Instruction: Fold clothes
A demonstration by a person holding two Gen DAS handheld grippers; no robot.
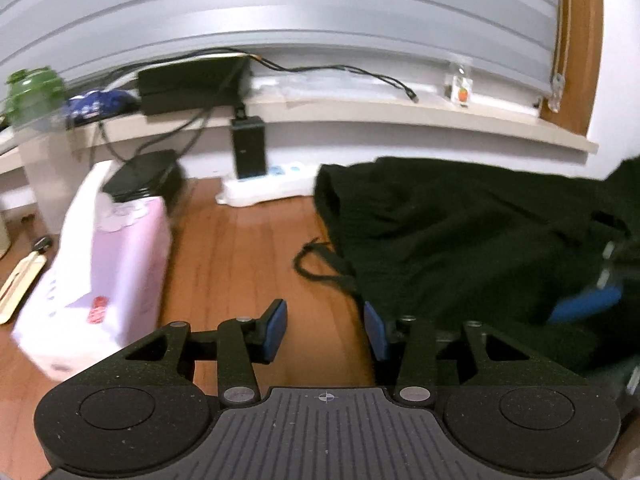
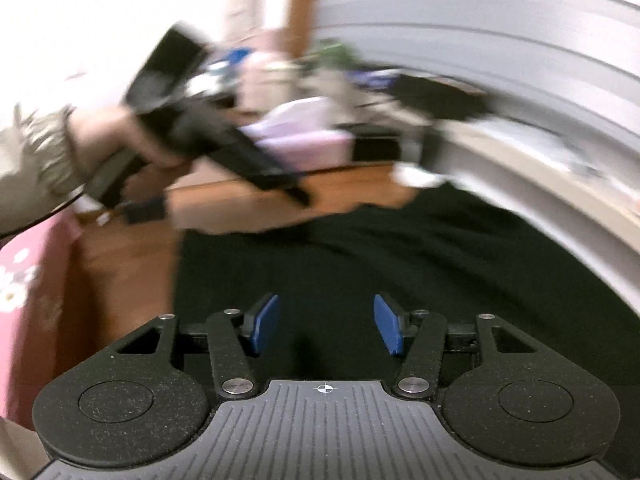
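One black garment (image 1: 460, 240) lies spread on the wooden surface (image 1: 248, 248), its drawstring (image 1: 316, 264) trailing off the left edge, with one pink tissue pack (image 1: 100, 272) well apart to its left. The left hand-held gripper (image 1: 325, 330) tilts downward at the garment's near-left edge, blue pads apart, bare wood between them and the right pad against the cloth. The right hand-held gripper (image 2: 326, 324) points down over the middle of the garment (image 2: 400, 264), jaws apart and gripping nothing; that blurred view shows a sleeved hand (image 2: 120, 136) holding the left one.
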